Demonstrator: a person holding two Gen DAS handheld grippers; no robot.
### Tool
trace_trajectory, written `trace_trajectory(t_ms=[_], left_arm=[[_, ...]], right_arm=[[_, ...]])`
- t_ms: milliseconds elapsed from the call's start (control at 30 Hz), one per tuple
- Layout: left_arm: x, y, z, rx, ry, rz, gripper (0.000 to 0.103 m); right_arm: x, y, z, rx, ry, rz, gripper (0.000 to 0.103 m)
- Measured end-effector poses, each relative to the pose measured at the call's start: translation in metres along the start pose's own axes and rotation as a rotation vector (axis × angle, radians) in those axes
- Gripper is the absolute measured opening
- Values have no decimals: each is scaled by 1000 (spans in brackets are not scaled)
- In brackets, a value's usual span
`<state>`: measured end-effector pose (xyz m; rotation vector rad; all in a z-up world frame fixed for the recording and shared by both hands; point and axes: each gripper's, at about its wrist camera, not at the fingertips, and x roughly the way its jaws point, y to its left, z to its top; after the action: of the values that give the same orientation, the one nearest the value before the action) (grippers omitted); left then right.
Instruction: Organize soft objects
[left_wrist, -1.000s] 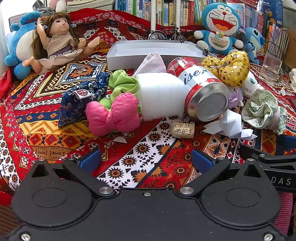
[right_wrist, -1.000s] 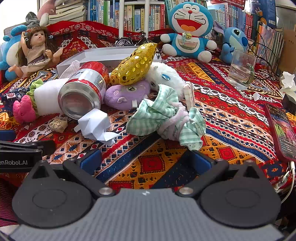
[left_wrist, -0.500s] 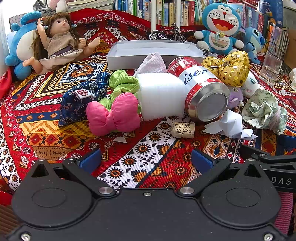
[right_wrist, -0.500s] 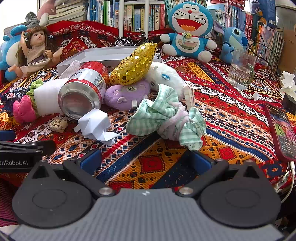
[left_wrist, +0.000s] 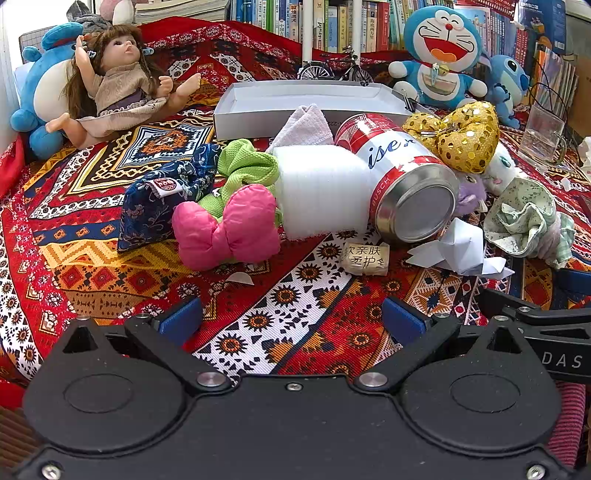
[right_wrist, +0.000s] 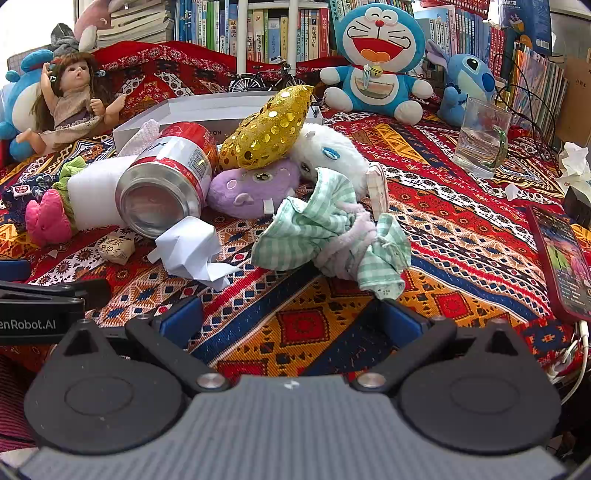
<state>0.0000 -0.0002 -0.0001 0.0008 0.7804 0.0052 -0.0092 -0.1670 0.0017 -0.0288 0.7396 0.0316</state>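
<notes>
Both grippers sat low over the patterned cloth (left_wrist: 295, 325) with nothing in them: left gripper (left_wrist: 291, 317) spread wide, right gripper (right_wrist: 291, 317) the same. Using the red-and-silver can (left_wrist: 402, 184) (lying on its side) as the anchor: the white foam roll (left_wrist: 317, 192) was pressed against its left, and the pink bow (left_wrist: 229, 229) sat left of that roll. A gold sequin bow (left_wrist: 461, 140) rested behind the can on the right. The green checked cloth bundle (right_wrist: 332, 229) lay right of the can, just ahead of the right gripper. The white tray (left_wrist: 306, 107) stood behind the can.
</notes>
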Motion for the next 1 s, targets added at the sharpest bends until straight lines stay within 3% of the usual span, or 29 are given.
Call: trace_trajectory(t_ms=[1000], left_arm=[[-1, 1, -1, 11, -7, -4, 103]], right_arm=[[1, 0, 1, -2, -1, 0, 103]])
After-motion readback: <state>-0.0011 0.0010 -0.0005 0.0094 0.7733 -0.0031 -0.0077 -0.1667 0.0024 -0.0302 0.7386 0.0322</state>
